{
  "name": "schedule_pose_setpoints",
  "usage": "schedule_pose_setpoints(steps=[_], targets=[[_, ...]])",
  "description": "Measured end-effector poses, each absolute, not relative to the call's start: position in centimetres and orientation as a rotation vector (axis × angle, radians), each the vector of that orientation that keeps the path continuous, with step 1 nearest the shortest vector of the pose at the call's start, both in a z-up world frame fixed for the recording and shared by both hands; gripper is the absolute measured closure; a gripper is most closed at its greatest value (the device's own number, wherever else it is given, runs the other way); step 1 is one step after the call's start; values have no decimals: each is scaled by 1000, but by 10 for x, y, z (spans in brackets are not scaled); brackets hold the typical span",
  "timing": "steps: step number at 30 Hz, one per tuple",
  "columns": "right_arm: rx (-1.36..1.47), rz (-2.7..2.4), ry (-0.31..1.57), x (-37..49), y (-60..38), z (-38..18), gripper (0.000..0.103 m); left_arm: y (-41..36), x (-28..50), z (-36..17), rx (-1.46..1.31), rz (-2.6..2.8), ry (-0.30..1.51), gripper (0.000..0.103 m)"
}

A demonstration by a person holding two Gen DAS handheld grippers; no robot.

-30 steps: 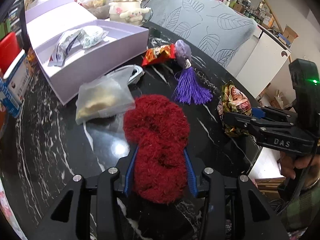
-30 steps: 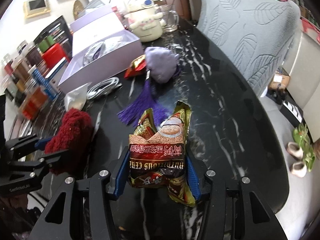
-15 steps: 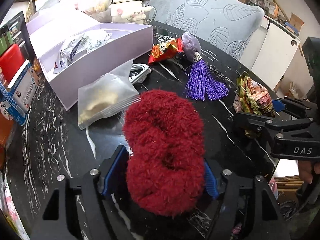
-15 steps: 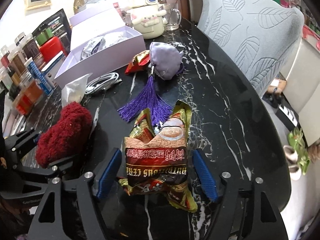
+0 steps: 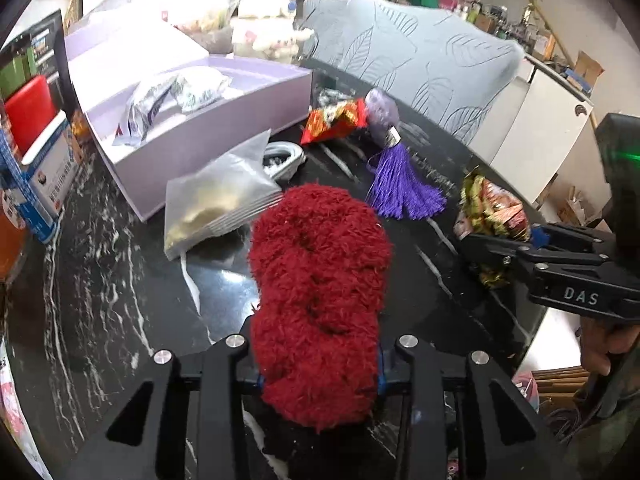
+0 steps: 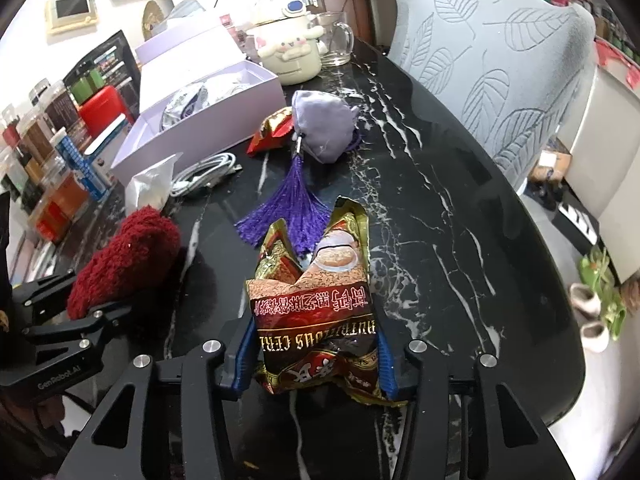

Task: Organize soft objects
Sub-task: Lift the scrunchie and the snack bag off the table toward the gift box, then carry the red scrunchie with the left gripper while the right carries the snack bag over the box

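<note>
My left gripper (image 5: 318, 376) is shut on a fluffy dark red scrunchie (image 5: 318, 296), held over the black marble table; it also shows in the right wrist view (image 6: 124, 256). My right gripper (image 6: 314, 356) is shut on a crinkled gold and brown cereal packet (image 6: 316, 304), seen from the left wrist view (image 5: 494, 212) too. An open lilac box (image 5: 208, 136) holding silver packets stands at the back left. A purple sachet with a tassel (image 6: 316, 136), a red snack packet (image 5: 334, 120) and a clear plastic bag (image 5: 216, 200) lie on the table between.
A white cable (image 6: 208, 168) lies by the box. A cartoon kettle (image 6: 288, 52) and a glass mug (image 6: 334, 42) stand at the far end. Jars and boxes (image 6: 60, 152) line the left edge. A grey leaf-patterned chair (image 6: 500, 68) stands on the right.
Both grippers opened half a second ago and have closed again on the scrunchie and the packet. Both have lifted slightly and shifted back from the box.
</note>
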State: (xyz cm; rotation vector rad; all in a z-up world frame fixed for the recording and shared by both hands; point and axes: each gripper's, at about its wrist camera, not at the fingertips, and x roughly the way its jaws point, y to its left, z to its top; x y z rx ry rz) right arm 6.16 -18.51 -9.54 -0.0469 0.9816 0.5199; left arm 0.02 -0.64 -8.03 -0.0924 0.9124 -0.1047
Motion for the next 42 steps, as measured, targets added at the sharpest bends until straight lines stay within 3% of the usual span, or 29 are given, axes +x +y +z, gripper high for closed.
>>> schedule_pose_setpoints(steps=[18,42], targets=[[-74,658,954,42,-150,-85,55,25,-41,-37,-170,-96,746,67],[-197,868,875,28,-72,-59,55,106,-60,-18,-240,174,673,67]])
